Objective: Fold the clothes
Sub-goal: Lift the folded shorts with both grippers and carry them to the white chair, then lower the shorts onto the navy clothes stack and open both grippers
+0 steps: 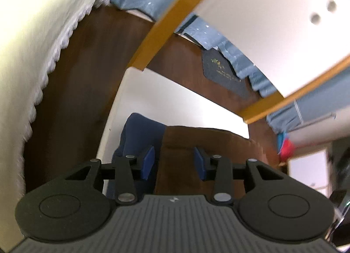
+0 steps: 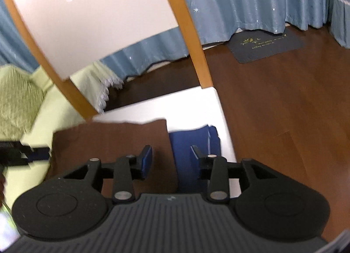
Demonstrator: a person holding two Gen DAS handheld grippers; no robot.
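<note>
A folded brown cloth [image 2: 109,141] lies flat on the white chair seat [image 2: 192,102], with a folded dark blue garment [image 2: 190,139] right beside it. My right gripper [image 2: 171,157] hovers open over the line where the two meet, and nothing is pinched between its blue pads. In the left wrist view the brown cloth [image 1: 196,143] shows behind my left gripper [image 1: 175,161], whose jaws stand apart with no cloth clamped. The blue garment [image 1: 140,130] sits to its left on the seat [image 1: 175,97]. The left gripper [image 2: 32,156] also appears at the brown cloth's left edge.
The chair's white back [image 2: 91,19] in its orange wooden frame [image 2: 192,34] rises just behind the seat. A pale green cover with a fringed edge [image 2: 61,113] and a green cushion [image 2: 17,100] lie to the left. Blue starred curtains [image 2: 240,1] and a dark mat [image 2: 264,45] lie on the brown wooden floor [image 2: 284,110].
</note>
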